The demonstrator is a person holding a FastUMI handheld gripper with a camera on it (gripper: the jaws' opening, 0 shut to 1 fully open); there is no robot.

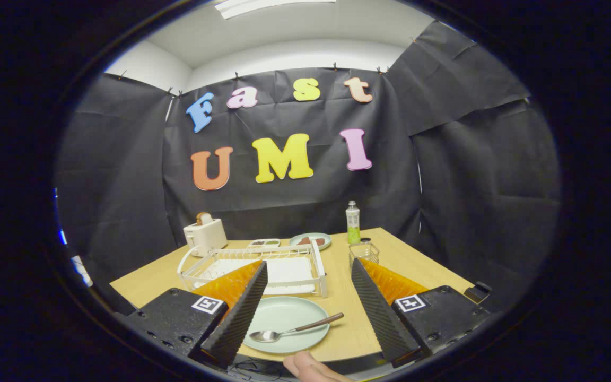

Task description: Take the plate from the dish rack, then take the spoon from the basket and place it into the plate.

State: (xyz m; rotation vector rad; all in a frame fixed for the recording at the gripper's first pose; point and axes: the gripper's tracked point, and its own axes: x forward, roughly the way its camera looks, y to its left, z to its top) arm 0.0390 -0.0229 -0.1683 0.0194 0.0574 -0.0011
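Spoon: metal bowl, brown wooden handle (296, 330), lying on the pale green round plate (284, 318); light, stiff, slippery; grip handle.
Gripper (305, 297): jaws apart, empty.

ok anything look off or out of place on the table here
Nothing stands out. The spoon lies in the plate, its handle jutting over the rim, between the open gripper fingers. The dish rack sits level beyond them, and the bottle and toaster stand upright. No spills.
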